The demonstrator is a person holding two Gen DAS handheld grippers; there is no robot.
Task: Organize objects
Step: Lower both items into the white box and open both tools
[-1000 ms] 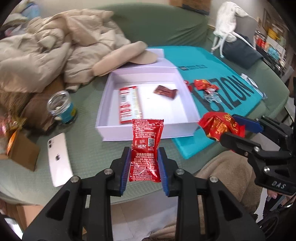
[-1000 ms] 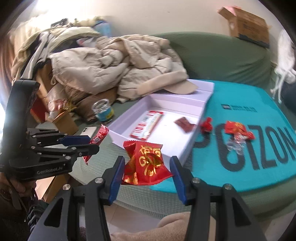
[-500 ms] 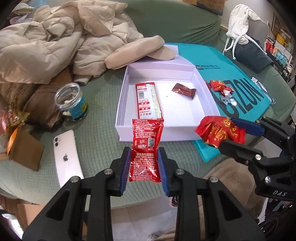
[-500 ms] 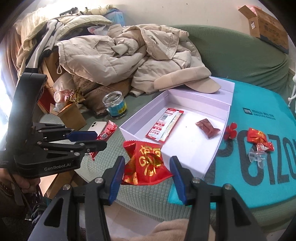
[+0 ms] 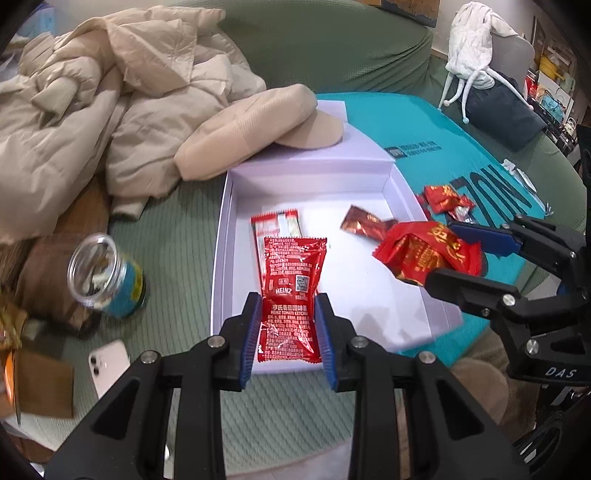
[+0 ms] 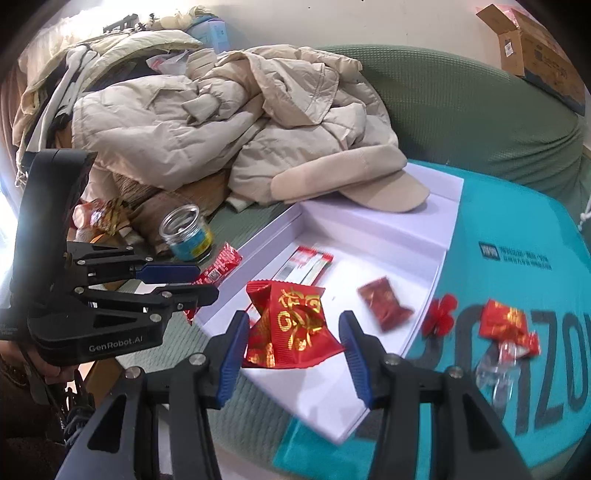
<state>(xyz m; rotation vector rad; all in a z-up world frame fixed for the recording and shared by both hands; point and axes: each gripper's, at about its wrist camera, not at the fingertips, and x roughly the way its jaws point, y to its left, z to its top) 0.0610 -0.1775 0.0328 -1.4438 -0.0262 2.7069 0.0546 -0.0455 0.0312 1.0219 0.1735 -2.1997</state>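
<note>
Red ketchup sachet upright, red-gold snack pack crumpled, both over open white box.

Green ribbed sofa, cream wall, daylight from left

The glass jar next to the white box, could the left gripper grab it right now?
Probably not yet. The left gripper is shut on a Heinz ketchup packet, so its jaws are full. The glass jar stands uncovered on the green cushion, so the way looks free once the packet is dropped.

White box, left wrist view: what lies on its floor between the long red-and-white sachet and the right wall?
A small dark red packet, seen in the left wrist view.
</note>
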